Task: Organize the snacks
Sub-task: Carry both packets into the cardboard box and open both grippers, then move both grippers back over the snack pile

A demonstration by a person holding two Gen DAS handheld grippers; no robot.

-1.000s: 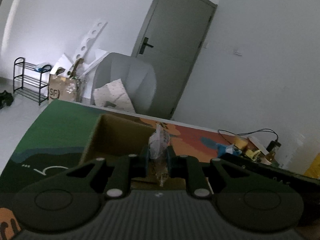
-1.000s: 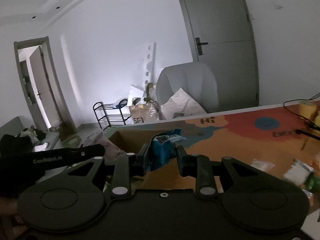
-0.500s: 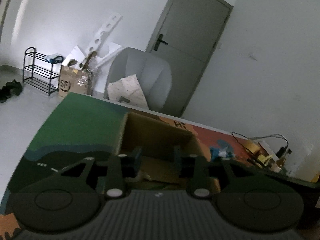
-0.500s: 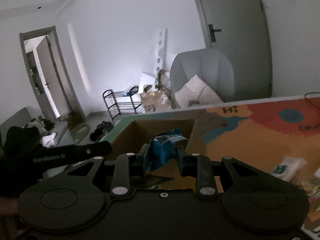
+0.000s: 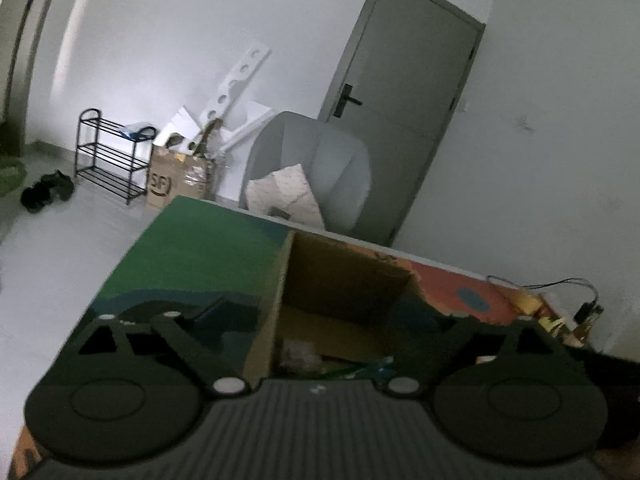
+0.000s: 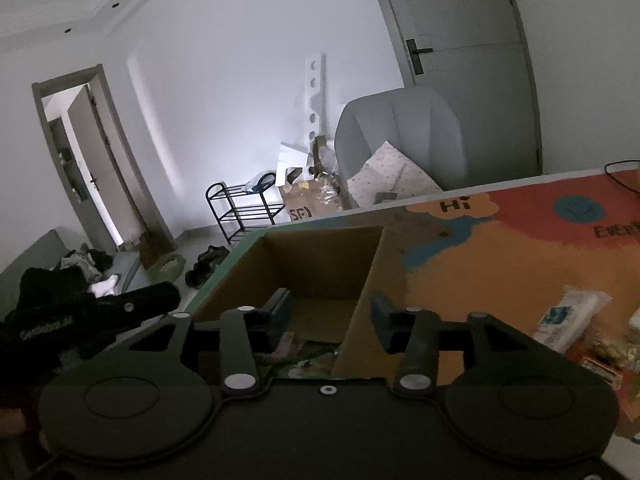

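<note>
An open cardboard box (image 5: 344, 280) stands on the colourful table mat (image 5: 192, 248). My left gripper (image 5: 336, 312) hangs over the box's near left wall, its jaws opening wide with nothing between them. Several snack packets (image 5: 304, 354) lie on the box floor below. In the right wrist view the same box (image 6: 320, 256) sits under my right gripper (image 6: 330, 310), whose jaws are opening and hold nothing. Snack packets (image 6: 296, 350) show at the bottom of the box. The blue packet cannot be picked out among them. The left gripper's black arm (image 6: 132, 306) reaches in from the left.
Loose snacks lie on the mat right of the box: a white packet (image 6: 568, 316) and smaller ones (image 6: 608, 346). Cables and small items (image 5: 560, 312) crowd the table's far right corner. Beyond the table stand a grey armchair (image 5: 312, 168) and a shoe rack (image 5: 108, 156).
Both grippers let go of their packets over the box: the left one first, then the right one dropped the blue packet. Both sets of jaws have spread. The left gripper shifted left.
</note>
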